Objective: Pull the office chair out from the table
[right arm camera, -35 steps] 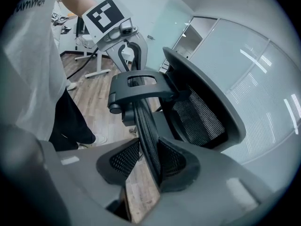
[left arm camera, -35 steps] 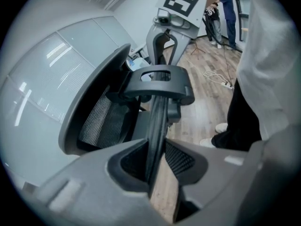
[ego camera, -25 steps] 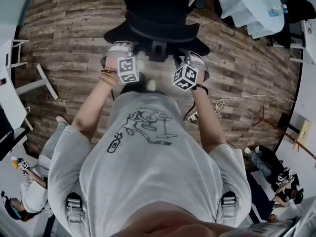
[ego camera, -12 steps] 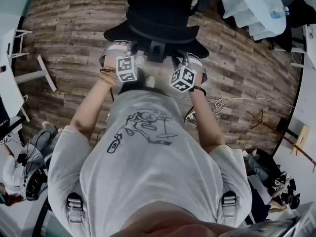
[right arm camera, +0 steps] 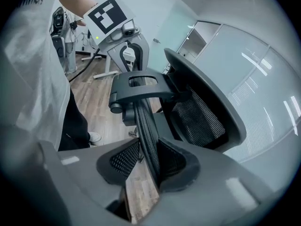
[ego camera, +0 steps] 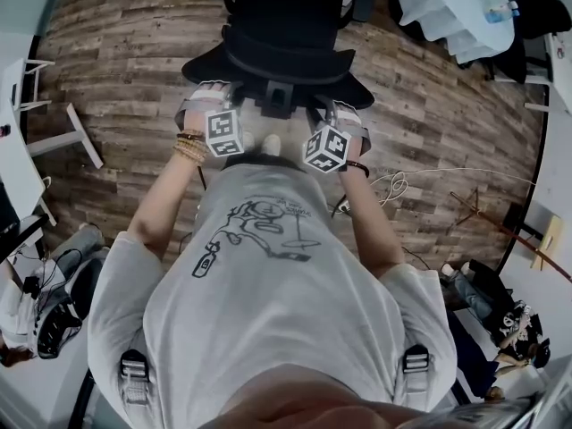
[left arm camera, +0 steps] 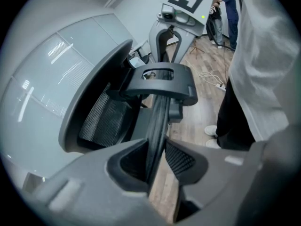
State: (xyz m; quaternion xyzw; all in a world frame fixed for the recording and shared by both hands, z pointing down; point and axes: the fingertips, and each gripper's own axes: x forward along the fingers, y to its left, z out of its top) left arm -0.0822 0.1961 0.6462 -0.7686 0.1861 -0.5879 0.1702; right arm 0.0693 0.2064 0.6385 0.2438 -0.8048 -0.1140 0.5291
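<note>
The black office chair (ego camera: 286, 34) stands on the wood floor right in front of me, its back turned to me. My left gripper (ego camera: 234, 95) is shut on the top edge of the backrest, left of the centre bracket. My right gripper (ego camera: 323, 107) is shut on the same edge, right of the bracket. In the left gripper view the thin backrest rim (left arm camera: 157, 117) runs straight between the pads of the left gripper (left arm camera: 157, 161). The right gripper view shows the rim (right arm camera: 143, 121) pinched the same way in the right gripper (right arm camera: 150, 166). The chair's seat and wheels are hidden.
A white desk frame (ego camera: 71, 141) stands at the left. A table with a white cover (ego camera: 456, 12) is at the top right. A cable and power strip (ego camera: 393, 186) lie on the floor to my right. A person (ego camera: 45, 302) crouches at the lower left, and bags (ego camera: 500, 320) lie at the lower right.
The chair and both grippers have moved together a little towards me across the floor. Both grips on the backrest edge look the same. The person at the lower left has shifted.
</note>
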